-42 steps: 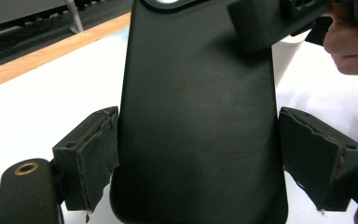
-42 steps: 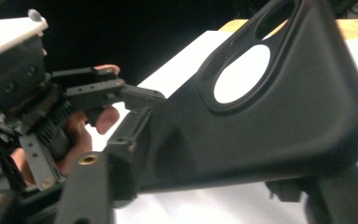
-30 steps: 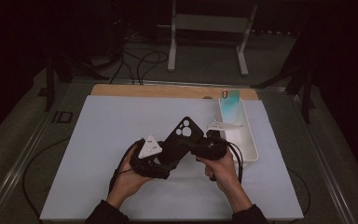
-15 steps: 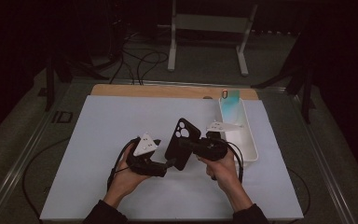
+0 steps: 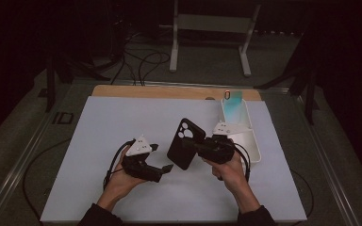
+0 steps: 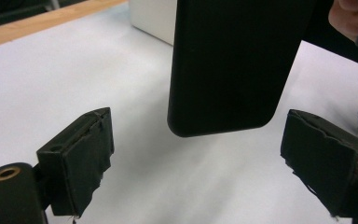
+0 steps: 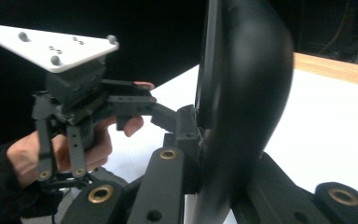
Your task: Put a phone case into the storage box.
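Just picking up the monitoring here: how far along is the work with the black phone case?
Done: the black phone case is off the table, clamped in the right hand-held gripper. In hand: the left hand-held gripper has its jaws wide, just opening further, apart from the case's lower end. Left: probably fitting the case to the phone in the white tray, which remains untouched.
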Demonstrator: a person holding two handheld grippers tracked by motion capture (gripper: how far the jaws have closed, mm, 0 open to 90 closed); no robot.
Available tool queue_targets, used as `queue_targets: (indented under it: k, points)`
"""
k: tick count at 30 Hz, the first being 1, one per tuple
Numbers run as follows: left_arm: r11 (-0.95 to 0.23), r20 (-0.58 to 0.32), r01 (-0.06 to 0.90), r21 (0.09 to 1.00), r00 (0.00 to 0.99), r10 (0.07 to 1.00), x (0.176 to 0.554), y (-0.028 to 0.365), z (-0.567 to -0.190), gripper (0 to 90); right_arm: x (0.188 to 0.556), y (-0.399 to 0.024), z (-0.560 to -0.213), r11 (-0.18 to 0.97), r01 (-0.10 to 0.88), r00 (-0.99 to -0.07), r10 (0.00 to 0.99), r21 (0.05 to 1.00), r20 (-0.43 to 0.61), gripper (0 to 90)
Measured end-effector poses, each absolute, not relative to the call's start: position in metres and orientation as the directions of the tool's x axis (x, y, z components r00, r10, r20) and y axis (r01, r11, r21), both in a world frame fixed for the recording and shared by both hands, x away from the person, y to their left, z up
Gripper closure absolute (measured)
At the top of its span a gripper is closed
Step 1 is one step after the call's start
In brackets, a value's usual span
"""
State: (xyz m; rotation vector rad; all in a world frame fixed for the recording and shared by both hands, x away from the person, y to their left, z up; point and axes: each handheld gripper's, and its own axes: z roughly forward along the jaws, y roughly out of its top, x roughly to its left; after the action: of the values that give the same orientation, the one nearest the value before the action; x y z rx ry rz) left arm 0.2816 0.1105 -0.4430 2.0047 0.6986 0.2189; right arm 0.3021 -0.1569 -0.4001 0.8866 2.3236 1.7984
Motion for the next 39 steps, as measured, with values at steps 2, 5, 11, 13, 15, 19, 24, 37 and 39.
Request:
queue_targets:
  k: [2, 5, 11, 13, 15, 19, 24, 37, 39]
  points:
    - [-0.37, -0.135, 0.38, 0.848, 0.829, 0.542, 0.282, 0.11, -0.443, 7.7, 0.301, -0.157, -0.399, 0.148, 0.388, -0.841, 0.461, 0.91, 0.283, 85.7]
    - [-0.371, -0.143, 0.376, 0.849, 0.84, 0.524, 0.282, 0.11, -0.444, 3.8, 0.299, -0.156, -0.397, 0.153, 0.38, -0.854, 0.438, 0.912, 0.282, 85.7]
    - [-0.385, -0.144, 0.363, 0.849, 0.859, 0.491, 0.279, 0.107, -0.444, 4.3, 0.297, -0.154, -0.396, 0.16, 0.364, -0.883, 0.372, 0.918, 0.285, 85.6]
    - [-0.382, -0.149, 0.36, 0.851, 0.864, 0.482, 0.279, 0.106, -0.444, 5.4, 0.296, -0.152, -0.396, 0.168, 0.357, -0.891, 0.356, 0.919, 0.282, 85.6]
    - [-0.381, -0.151, 0.351, 0.856, 0.872, 0.465, 0.278, 0.106, -0.444, 8.1, 0.295, -0.15, -0.397, 0.179, 0.349, -0.9, 0.339, 0.92, 0.275, 85.6]
    - [-0.369, -0.164, 0.341, 0.865, 0.886, 0.433, 0.276, 0.106, -0.443, 14.9, 0.294, -0.145, -0.397, 0.194, 0.335, -0.915, 0.301, 0.922, 0.269, 85.6]
    - [-0.356, -0.183, 0.333, 0.873, 0.9, 0.395, 0.276, 0.106, -0.443, 19.9, 0.293, -0.142, -0.399, 0.205, 0.329, -0.927, 0.257, 0.922, 0.274, 85.5]
    - [-0.37, -0.183, 0.29, 0.883, 0.937, 0.298, 0.273, 0.105, -0.444, 55.9, 0.292, -0.138, -0.399, 0.265, 0.286, -0.948, 0.217, 0.921, 0.231, 85.4]
    - [-0.374, -0.19, 0.292, 0.88, 0.939, 0.287, 0.273, 0.106, -0.445, 60.5, 0.293, -0.139, -0.398, 0.27, 0.291, -0.946, 0.227, 0.918, 0.233, 84.2]
